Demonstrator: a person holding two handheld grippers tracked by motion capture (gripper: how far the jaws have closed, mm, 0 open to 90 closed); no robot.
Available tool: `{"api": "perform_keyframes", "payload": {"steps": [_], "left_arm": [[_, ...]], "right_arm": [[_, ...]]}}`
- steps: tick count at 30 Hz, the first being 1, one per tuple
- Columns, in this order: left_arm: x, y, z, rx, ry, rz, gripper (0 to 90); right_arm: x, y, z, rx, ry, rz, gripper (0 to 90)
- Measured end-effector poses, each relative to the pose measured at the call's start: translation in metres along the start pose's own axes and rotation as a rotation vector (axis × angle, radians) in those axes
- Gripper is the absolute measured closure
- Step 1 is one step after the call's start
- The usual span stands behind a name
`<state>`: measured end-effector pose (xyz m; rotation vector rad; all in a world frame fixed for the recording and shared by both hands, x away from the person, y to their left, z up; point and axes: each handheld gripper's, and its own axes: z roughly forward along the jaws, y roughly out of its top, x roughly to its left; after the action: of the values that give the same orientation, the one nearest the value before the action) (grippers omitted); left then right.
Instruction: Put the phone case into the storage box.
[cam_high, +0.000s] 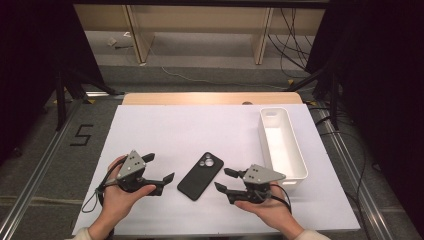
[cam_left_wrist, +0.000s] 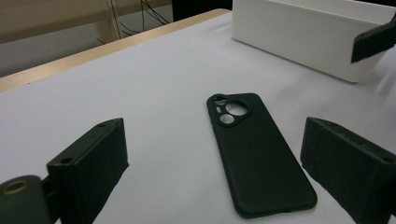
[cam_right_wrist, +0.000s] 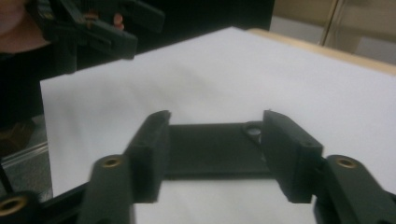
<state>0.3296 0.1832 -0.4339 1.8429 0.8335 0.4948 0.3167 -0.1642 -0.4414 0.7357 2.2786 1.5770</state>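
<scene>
- Left gripper (cam_high: 158, 172): jaws spread wide, empty, just left of the phone case (cam_high: 200, 175).
- Right gripper (cam_high: 224, 179): jaws parted, empty, just right of the case, near the desk's front edge.

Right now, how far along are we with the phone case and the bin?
Nothing looks done yet: the phone case lies flat on the white sheet, camera cutouts up, and the bin is empty. In hand: the left gripper and right gripper sit open on either side of the case, neither touching it. Left, probably: gripping the case, lifting it and setting it in the bin.
</scene>
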Motion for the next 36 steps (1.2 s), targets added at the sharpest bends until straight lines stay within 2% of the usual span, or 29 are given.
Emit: {"api": "perform_keyframes", "payload": {"steps": [1, 2, 3, 8, 13, 19, 25, 36], "left_arm": [[0.000, 0.000, 0.000, 0.000, 0.001, 0.000, 7.3], [0.000, 0.000, 0.000, 0.001, 0.003, 0.001, 7.0], [0.000, 0.000, 0.001, 0.002, 0.004, 0.001, 7.0], [0.000, 0.001, 0.001, 0.006, 0.011, -0.003, 4.8], [-0.001, 0.001, 0.007, 0.047, -0.008, -0.005, 0.0], [-0.003, 0.004, 0.014, 0.056, -0.008, -0.010, 0.0], [-0.008, 0.008, 0.024, 0.094, -0.020, -0.012, 0.0], [-0.015, 0.017, 0.049, 0.140, -0.035, 0.006, 0.0]], "right_arm": [[0.000, 0.000, 0.000, 0.000, 0.000, 0.000, 42.4], [-0.002, 0.000, -0.011, -0.031, -0.010, -0.012, 34.4], [-0.002, 0.000, -0.011, -0.031, -0.010, -0.012, 34.4], [-0.005, -0.001, -0.036, -0.082, -0.033, -0.024, 20.3], [-0.006, -0.003, -0.053, -0.115, -0.056, -0.039, 15.3], [-0.010, -0.005, -0.064, -0.132, -0.101, -0.028, 6.2], [-0.012, -0.005, -0.067, -0.134, -0.121, -0.026, 4.2], [-0.014, -0.006, -0.069, -0.141, -0.114, -0.037, 5.2]]}}
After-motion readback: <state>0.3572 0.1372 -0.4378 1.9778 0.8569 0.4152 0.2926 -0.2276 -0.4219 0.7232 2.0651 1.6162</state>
